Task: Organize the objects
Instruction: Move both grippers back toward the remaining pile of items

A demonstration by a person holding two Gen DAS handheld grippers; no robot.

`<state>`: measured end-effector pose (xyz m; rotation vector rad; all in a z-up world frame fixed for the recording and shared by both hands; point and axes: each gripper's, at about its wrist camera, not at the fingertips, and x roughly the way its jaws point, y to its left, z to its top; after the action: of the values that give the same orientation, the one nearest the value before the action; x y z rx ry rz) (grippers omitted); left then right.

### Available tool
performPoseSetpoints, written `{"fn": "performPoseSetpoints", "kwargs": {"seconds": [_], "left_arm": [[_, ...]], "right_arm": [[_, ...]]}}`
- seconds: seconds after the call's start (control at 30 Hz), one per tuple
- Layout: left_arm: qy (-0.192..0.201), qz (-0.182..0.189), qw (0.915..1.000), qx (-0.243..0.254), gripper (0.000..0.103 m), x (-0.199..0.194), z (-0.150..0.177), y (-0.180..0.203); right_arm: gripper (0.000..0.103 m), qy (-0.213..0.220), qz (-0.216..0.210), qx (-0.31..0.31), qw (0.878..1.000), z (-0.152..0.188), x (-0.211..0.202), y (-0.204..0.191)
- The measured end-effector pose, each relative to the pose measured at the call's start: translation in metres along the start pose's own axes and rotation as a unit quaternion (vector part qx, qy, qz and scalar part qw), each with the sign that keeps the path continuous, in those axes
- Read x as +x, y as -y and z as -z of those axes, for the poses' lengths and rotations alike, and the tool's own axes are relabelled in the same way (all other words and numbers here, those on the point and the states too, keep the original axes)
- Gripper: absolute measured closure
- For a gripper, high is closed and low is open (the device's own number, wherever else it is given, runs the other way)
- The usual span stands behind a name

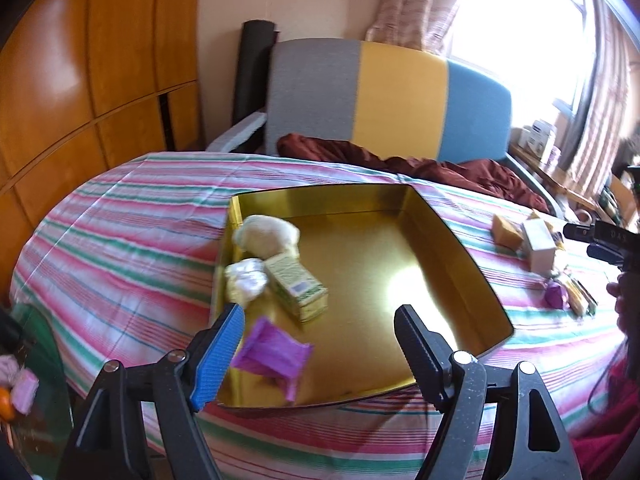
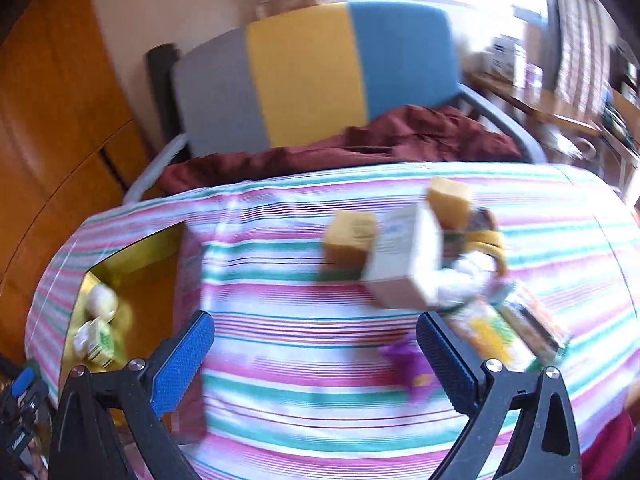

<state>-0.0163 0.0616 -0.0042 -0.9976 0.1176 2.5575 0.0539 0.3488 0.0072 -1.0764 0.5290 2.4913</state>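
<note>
A gold tray (image 1: 460,248) lies on the striped table. In it are a cream plush (image 1: 267,235), a white wad (image 1: 246,278), a green-yellow carton (image 1: 297,286) and a purple packet (image 1: 274,354). My left gripper (image 1: 320,320) is open above the tray's near left part, with the purple packet just below its jaws and loose. My right gripper (image 2: 316,332) is open and empty over the striped cloth. Ahead of it lie a white box (image 2: 404,260), yellow sponges (image 2: 350,240), a purple packet (image 2: 408,364) and other packets (image 2: 504,332). The right view is blurred.
A chair with a grey, yellow and blue back (image 1: 384,100) stands behind the table with a maroon cloth (image 1: 420,168) on it. A wooden wardrobe (image 1: 80,80) is at the left. A side table with clutter (image 1: 560,160) stands at the right by the window.
</note>
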Motion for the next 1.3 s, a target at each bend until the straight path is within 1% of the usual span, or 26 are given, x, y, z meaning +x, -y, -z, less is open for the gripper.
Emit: {"fn": "performPoseSetpoints", "kwargs": {"seconds": [0.17, 0.27, 0.33, 0.4, 0.47, 0.53, 0.67, 0.73, 0.87, 1.03, 1.17, 1.23, 1.3], "left_arm": [[-0.005, 0.02, 0.9993, 0.031, 0.025, 0.005, -0.005, 0.027], [-0.004, 0.03, 0.9984, 0.048, 0.025, 0.006, -0.007, 0.044], [-0.006, 0.037, 0.9974, 0.062, 0.025, 0.007, -0.01, 0.056], [-0.007, 0.047, 0.996, 0.075, 0.025, 0.009, -0.013, 0.069], [-0.008, 0.055, 0.9943, 0.09, 0.025, 0.011, -0.015, 0.084], [-0.011, 0.067, 0.9923, 0.103, 0.025, 0.015, -0.016, 0.099], [-0.026, 0.097, 0.9875, 0.121, 0.025, 0.024, -0.015, 0.131], [-0.037, 0.114, 0.9839, 0.132, 0.025, 0.03, -0.013, 0.147], [-0.057, 0.142, 0.9758, 0.157, 0.025, 0.039, -0.007, 0.179], [-0.074, 0.164, 0.9657, 0.187, 0.025, 0.048, 0.002, 0.211], [-0.089, 0.183, 0.9585, 0.2, 0.026, 0.057, 0.006, 0.235], [-0.103, 0.198, 0.9553, 0.194, 0.028, 0.064, 0.006, 0.246], [-0.12, 0.211, 0.9524, 0.185, 0.035, 0.073, 0.004, 0.258]], "right_arm": [[0.0, 0.008, 0.062, 0.056, 0.996, -0.008, -0.008, 0.07], [0.0, 0.019, 0.096, 0.084, 0.992, -0.01, -0.01, 0.109], [0.0, 0.019, 0.117, 0.113, 0.986, -0.009, -0.008, 0.135], [0.0, 0.022, 0.122, 0.149, 0.981, -0.006, -0.006, 0.159], [0.0, 0.015, 0.124, 0.194, 0.973, 0.001, -0.004, 0.179], [0.0, 0.005, 0.098, 0.24, 0.966, 0.006, -0.004, 0.194], [0.0, 0.004, 0.097, 0.262, 0.96, 0.01, -0.008, 0.202], [0.0, 0.004, 0.09, 0.275, 0.957, 0.012, -0.009, 0.206], [0.0, 0.004, 0.089, 0.295, 0.951, 0.015, -0.01, 0.215], [0.0, -0.009, 0.084, 0.326, 0.942, 0.02, -0.006, 0.226], [0.0, -0.018, 0.076, 0.332, 0.94, 0.021, -0.002, 0.228], [0.0, -0.012, 0.075, 0.329, 0.941, 0.02, -0.005, 0.226], [0.0, -0.006, 0.075, 0.328, 0.942, 0.019, -0.008, 0.226]]}}
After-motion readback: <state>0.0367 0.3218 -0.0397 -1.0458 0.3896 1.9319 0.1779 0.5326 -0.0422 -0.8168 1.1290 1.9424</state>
